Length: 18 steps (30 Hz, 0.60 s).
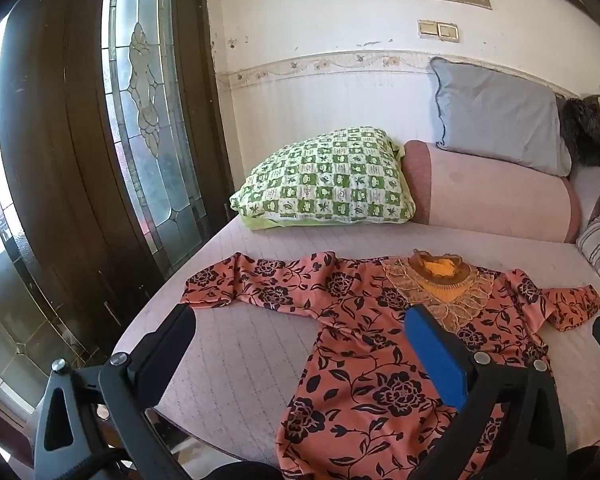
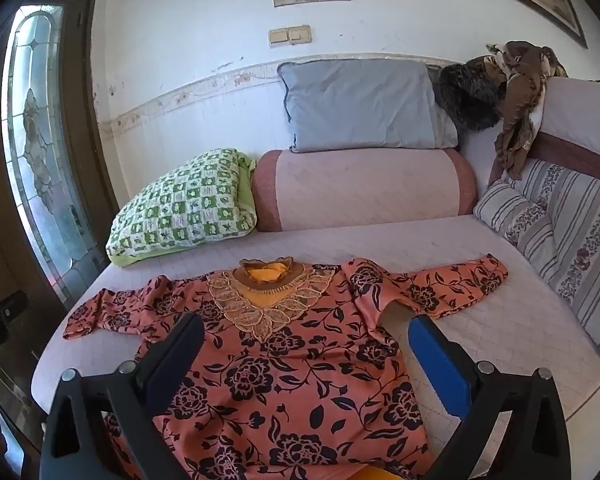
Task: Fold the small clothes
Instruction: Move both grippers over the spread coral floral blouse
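1. A small orange blouse [image 2: 284,360] with black flowers lies spread flat, front up, on the pale quilted bed [image 2: 500,344]. Its gold lace collar [image 2: 268,300] points toward the wall, and the hem runs off toward the near edge.
2. Both sleeves are stretched out sideways. The one on the door side [image 1: 236,284] ends near the edge of the bed; the other [image 2: 452,284] reaches toward the striped cushion [image 2: 560,240].
3. The left gripper [image 1: 300,344] hangs above the door-side half of the blouse, jaws wide apart, nothing between them and no cloth touched.
4. The right gripper [image 2: 304,356] hangs over the middle of the blouse, tilted downward, jaws likewise wide apart and empty.
5. Beyond the blouse, a green checked pillow [image 2: 184,208] leans beside a pink bolster [image 2: 360,192], with a grey-blue pillow [image 2: 360,104] propped on top against the wall.
6. A brown scarf [image 2: 520,100] is draped over the headboard corner, next to something dark and furry.
7. A dark wooden door [image 1: 60,160] with a leaded glass panel stands on the left.
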{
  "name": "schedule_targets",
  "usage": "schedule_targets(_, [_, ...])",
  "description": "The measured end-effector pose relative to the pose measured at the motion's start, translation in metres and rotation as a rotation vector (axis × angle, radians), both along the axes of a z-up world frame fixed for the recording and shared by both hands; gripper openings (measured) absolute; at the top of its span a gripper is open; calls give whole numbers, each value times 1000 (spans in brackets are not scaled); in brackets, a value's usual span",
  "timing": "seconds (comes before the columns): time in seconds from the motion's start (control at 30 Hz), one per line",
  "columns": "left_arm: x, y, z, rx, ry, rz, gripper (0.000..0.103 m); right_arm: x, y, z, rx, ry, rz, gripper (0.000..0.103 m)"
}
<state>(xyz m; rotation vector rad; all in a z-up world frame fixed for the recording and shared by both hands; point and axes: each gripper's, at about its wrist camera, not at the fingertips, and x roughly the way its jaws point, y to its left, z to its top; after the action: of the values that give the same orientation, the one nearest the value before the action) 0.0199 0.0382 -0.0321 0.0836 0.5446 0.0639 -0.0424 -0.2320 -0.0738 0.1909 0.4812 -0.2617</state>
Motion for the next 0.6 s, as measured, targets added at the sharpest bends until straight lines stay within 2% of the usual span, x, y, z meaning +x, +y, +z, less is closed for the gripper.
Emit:
schedule_targets(0.27, [1,-10,-4,13,14,-22,103,4,0,-1,-2,5,-1,103])
schedule_targets(0.6, [7,-24,-17,31,45,-46,103,7,-11,-17,7,29,-24,103])
